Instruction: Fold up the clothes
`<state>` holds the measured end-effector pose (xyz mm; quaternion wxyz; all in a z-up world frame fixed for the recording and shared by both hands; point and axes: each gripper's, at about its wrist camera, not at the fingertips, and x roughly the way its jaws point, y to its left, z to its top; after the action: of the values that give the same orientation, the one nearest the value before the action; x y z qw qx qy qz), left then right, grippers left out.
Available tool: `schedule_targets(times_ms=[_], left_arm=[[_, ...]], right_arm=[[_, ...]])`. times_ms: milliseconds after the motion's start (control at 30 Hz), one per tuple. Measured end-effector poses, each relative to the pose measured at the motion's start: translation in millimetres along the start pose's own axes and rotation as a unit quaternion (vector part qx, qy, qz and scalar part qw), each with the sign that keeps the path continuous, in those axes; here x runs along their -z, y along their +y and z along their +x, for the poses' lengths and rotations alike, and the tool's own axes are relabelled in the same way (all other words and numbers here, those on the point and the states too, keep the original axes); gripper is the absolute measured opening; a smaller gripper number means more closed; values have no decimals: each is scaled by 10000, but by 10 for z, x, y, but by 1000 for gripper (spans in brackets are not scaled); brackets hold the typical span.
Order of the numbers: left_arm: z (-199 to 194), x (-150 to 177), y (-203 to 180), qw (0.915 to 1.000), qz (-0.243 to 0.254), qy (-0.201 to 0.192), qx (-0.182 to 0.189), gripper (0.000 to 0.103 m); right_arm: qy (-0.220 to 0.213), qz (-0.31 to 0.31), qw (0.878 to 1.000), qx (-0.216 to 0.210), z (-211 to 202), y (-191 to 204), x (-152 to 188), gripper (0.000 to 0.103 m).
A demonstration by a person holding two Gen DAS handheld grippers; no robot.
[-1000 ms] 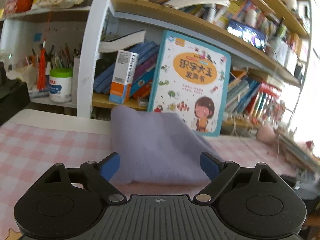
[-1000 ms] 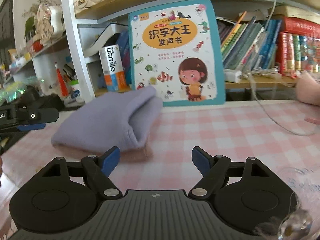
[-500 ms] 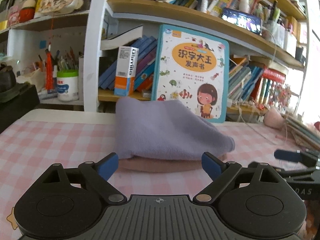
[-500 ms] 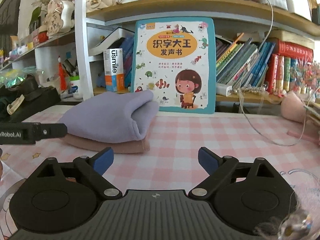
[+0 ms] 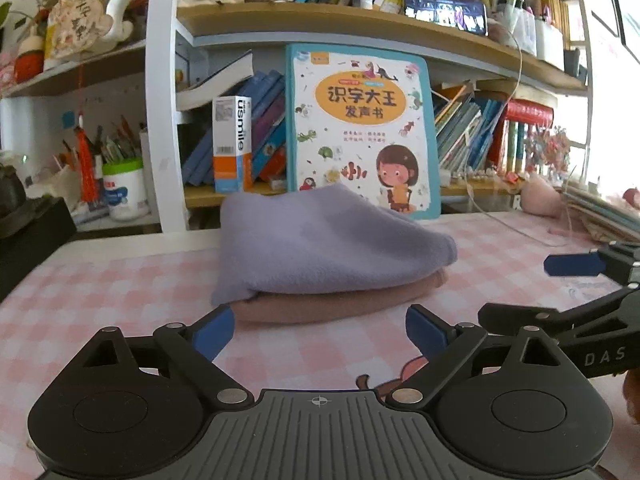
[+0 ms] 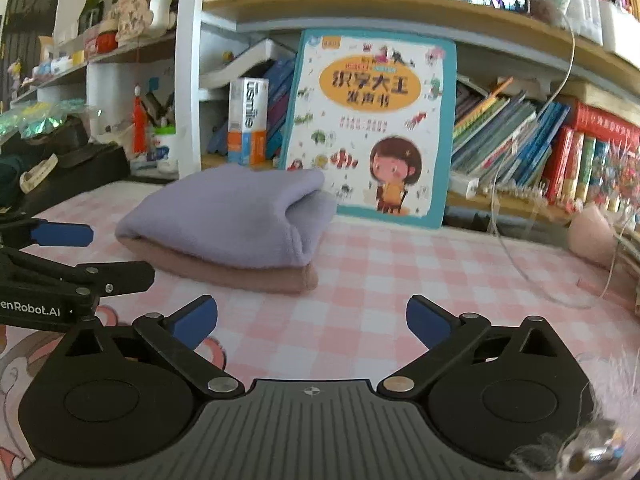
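A folded lilac garment [image 5: 320,248] lies on top of a folded dusty-pink garment [image 5: 332,306] on the pink checked tablecloth [image 5: 100,292]. The same stack shows in the right wrist view, lilac [image 6: 232,216] over pink [image 6: 240,276]. My left gripper [image 5: 320,330] is open and empty, a short way in front of the stack. My right gripper [image 6: 312,318] is open and empty, in front and to the right of the stack. Each gripper shows at the edge of the other's view.
A bookshelf stands behind the table with a large children's book [image 5: 360,132] leaning upright just behind the stack, a toothpaste box [image 5: 232,144] and a pen pot [image 5: 124,188]. A thin cable [image 6: 516,256] and a pink soft toy [image 6: 592,232] lie to the right.
Both grippers have pulled back from the stack toward me and levelled out. The lilac garment stays folded on the pink one. Both grippers stay open.
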<state>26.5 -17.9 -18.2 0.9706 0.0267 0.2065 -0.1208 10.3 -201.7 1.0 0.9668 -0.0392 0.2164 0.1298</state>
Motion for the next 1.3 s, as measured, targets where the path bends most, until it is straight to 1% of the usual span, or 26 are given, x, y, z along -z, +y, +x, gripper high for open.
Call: schedule_targets(times_ms=[67, 200, 267, 400, 667, 933, 1300], left_arm=[[-27, 11, 20, 10000, -55, -18, -27, 97], [-25, 18, 69, 9997, -174, 74, -121, 97], [-19, 21, 74, 9997, -195, 106, -136, 98], [-5, 21, 32, 9998, -57, 147, -151, 98], [49, 23, 60, 9989, -171, 331, -268, 99], [16, 23, 16, 9992, -43, 240, -323, 100], [10, 21, 14, 9992, -14, 214, -342, 102]], right_arm=[[-33, 34, 10000, 12, -29, 0, 10, 102], [-98, 101, 9999, 35, -87, -1, 29, 102], [3, 74, 10000, -10, -54, 3, 22, 102], [209, 42, 9997, -80, 11, 10, 20, 102], [215, 55, 9997, -52, 11, 8, 28, 102], [242, 52, 9997, -74, 27, 5, 17, 102], [256, 32, 9996, -81, 29, 9, 20, 102]])
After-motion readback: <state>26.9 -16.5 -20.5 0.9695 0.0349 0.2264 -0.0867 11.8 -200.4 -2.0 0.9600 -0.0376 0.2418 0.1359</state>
